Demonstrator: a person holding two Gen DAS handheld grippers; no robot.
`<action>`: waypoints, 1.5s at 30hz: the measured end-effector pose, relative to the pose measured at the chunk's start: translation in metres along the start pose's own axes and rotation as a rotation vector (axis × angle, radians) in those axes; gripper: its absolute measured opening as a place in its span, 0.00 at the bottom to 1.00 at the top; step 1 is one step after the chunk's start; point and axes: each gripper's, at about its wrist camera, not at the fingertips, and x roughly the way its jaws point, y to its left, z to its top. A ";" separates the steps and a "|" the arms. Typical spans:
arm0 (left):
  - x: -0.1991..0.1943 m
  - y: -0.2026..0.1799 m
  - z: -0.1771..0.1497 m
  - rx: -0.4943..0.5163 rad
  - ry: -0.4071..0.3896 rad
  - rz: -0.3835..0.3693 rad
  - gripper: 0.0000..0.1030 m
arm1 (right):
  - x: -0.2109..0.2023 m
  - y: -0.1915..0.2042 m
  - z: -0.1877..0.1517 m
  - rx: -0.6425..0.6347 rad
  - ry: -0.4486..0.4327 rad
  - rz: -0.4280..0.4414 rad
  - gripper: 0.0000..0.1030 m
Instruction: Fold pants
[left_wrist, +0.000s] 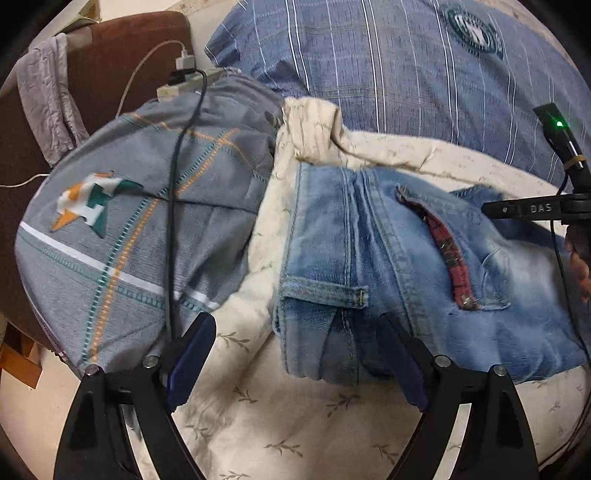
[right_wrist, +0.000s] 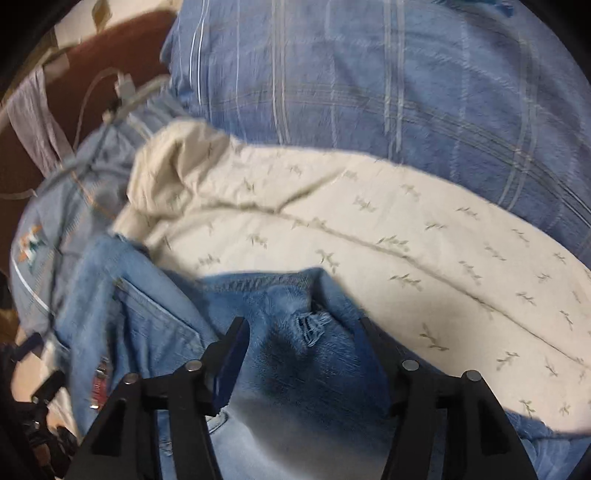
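Note:
Light blue jeans (left_wrist: 373, 266) lie folded on a cream leaf-print sheet (left_wrist: 258, 406), waistband to the left, a pocket with red lining showing. My left gripper (left_wrist: 299, 354) is open; its jaws stand wide at the jeans' near edge, the right finger (left_wrist: 402, 362) over the denim. In the right wrist view the jeans (right_wrist: 295, 354) lie under my right gripper (right_wrist: 301, 354), which is open, jaws straddling a frayed tear (right_wrist: 314, 328). Part of the right gripper shows at the right edge of the left wrist view (left_wrist: 532, 208).
A grey pillow (left_wrist: 129, 229) with a star logo lies left, a black cable (left_wrist: 171, 221) across it and a power strip (left_wrist: 184, 86) behind. A blue striped duvet (left_wrist: 388, 66) fills the back. A brown headboard (left_wrist: 110, 66) holds a grey cloth.

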 end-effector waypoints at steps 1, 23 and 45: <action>0.004 0.000 -0.002 0.002 0.009 0.005 0.86 | 0.007 0.002 -0.001 -0.019 0.011 -0.016 0.44; -0.022 0.005 -0.001 0.010 -0.040 0.046 0.86 | -0.056 -0.065 -0.016 0.286 -0.178 0.054 0.16; -0.024 -0.052 0.007 0.102 0.016 0.049 0.87 | -0.218 -0.234 -0.296 0.656 -0.178 -0.024 0.17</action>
